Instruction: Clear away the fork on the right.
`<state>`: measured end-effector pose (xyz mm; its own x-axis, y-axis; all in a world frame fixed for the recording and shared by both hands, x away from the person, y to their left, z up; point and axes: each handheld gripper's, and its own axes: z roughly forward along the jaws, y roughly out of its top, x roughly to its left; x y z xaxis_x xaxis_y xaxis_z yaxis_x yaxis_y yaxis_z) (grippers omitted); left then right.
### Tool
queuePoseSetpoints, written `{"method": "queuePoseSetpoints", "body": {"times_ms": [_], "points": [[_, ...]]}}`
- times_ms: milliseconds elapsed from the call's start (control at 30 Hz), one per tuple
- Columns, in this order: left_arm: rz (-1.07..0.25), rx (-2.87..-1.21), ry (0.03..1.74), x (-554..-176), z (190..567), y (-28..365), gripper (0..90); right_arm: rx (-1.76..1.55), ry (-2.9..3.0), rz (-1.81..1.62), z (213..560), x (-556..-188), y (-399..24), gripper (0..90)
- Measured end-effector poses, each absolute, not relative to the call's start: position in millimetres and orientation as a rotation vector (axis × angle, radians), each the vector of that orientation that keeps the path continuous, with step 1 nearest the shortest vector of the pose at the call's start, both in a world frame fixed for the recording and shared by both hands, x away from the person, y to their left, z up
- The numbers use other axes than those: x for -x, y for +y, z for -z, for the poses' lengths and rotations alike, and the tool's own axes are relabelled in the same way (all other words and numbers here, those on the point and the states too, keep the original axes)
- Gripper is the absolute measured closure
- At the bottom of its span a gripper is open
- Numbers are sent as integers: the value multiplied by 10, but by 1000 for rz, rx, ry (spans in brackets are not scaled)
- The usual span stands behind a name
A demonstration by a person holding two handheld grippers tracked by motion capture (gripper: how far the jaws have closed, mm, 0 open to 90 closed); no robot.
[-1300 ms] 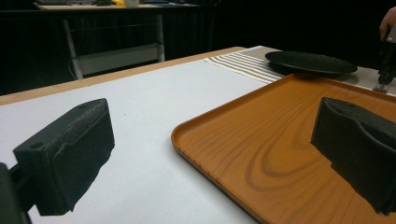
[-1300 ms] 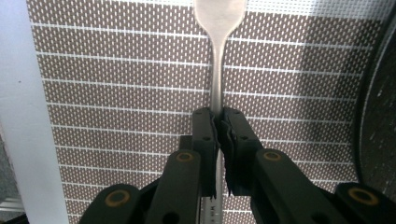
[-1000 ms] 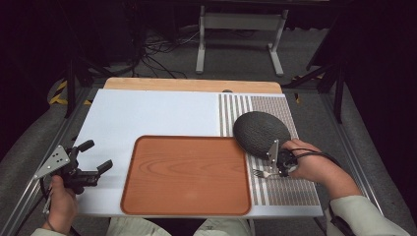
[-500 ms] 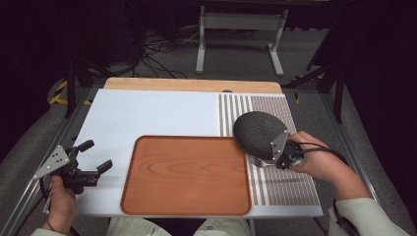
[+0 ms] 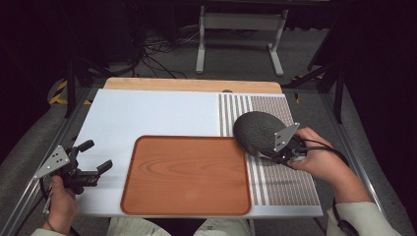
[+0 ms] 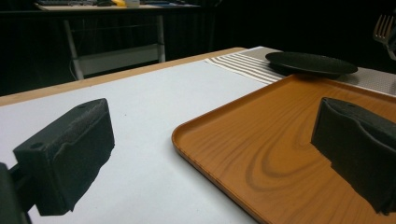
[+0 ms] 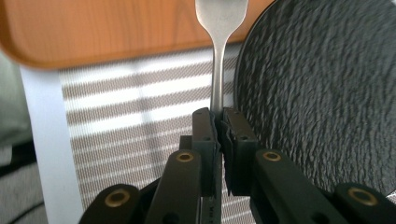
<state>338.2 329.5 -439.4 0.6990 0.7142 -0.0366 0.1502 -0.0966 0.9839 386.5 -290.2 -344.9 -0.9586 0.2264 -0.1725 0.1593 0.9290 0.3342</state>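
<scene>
Two tongs are at work over the counter [image 5: 147, 113]. Nearest, at the left edge, the left tongs [image 5: 93, 160] sit low beside the tray [image 5: 187, 174], jaws spread wide with nothing between them; in the left gripper view the tray's rim runs between the two black pads [image 6: 70, 149]. On the right, the right tongs [image 7: 219, 122] are clamped tight on the handle of a fork [image 7: 219, 28], which sticks straight out from the jaws with its neck over the striped mat [image 7: 130, 112] and its head above the tray's edge. Just beside the fork lies the dark plate [image 5: 260, 132], resting on the mat near the tray's far right corner. Beyond the counter stands a metal frame [image 5: 241, 24] on the floor.
</scene>
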Motion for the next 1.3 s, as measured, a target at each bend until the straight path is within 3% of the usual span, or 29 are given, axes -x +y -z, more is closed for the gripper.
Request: {"method": "queuePoseSetpoints", "body": {"times_ms": [533, 1300], "points": [[-546, -1633, 712, -3381, 4391, 3295, 1, -617, 2813, -700, 3394, -3831, -2779, 845], [-544, -1632, 710, -3381, 4389, 3292, 1, -1232, 2688, -735, 3323, -3876, -2363, 845]]}}
